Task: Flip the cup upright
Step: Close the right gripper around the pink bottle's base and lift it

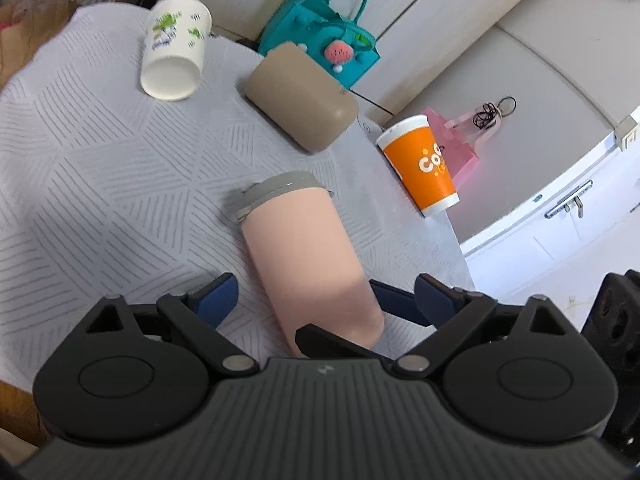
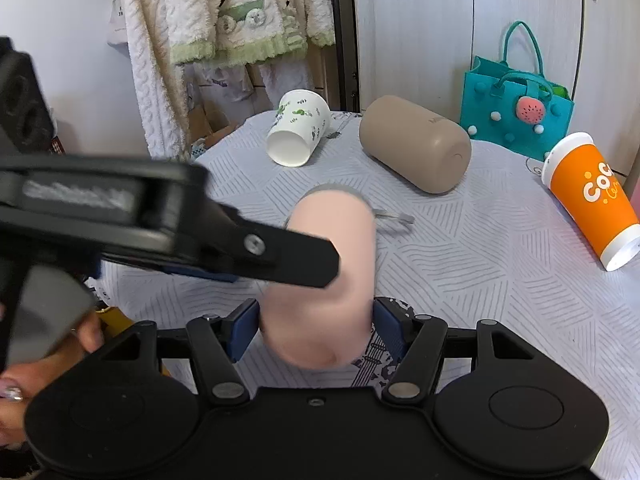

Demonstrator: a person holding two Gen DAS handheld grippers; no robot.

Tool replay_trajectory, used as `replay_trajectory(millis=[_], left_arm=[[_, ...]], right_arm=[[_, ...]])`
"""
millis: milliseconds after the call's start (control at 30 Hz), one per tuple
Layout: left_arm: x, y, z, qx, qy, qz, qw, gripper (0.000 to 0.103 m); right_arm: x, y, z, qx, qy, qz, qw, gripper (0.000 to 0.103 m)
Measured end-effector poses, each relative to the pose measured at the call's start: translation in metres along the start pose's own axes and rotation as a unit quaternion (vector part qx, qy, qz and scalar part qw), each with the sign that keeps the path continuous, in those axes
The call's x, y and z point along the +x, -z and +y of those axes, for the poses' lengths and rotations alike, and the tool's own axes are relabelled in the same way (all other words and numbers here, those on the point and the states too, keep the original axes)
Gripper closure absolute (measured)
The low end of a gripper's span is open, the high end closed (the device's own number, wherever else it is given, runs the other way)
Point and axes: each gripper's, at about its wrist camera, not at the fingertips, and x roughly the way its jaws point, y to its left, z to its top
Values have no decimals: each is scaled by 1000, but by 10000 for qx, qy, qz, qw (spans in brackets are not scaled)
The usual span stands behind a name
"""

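A pink cup (image 1: 304, 256) with a grey lid (image 1: 276, 190) is tilted, lid end on the table and base raised toward me. My right gripper (image 2: 316, 330) is shut on its base end (image 2: 320, 300), blue pads on both sides. My left gripper (image 1: 312, 300) is open around the same cup; its left pad (image 1: 216, 300) stands apart from the cup wall. In the right wrist view one left finger (image 2: 280, 254) crosses in front of the cup.
A white printed paper cup (image 1: 174, 50) and a tan cup (image 1: 302, 96) lie on their sides on the grey patterned tablecloth (image 1: 100, 184). An orange cup (image 1: 420, 164) stands upside down near the right edge. A teal bag (image 1: 320, 32) stands behind.
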Motion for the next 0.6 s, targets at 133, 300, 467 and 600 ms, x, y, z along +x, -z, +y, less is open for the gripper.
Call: replay_trajectory(millis=[133, 300, 467, 600], left_arm=[[4, -1, 0, 90, 120, 19, 9999, 30], [12, -4, 11, -150, 174, 117, 9997, 35], [19, -8, 16, -245, 166, 131, 9995, 37], [23, -10, 19, -405, 208, 244, 9987, 37]], right_arm=[[-5, -4, -4, -13, -173, 27, 9998, 34], [0, -13, -14, 30, -396, 244, 9989, 32], [15, -26, -19, -128, -522, 613, 9967, 32], [32, -37, -23, -440, -708, 1018, 9913, 32]])
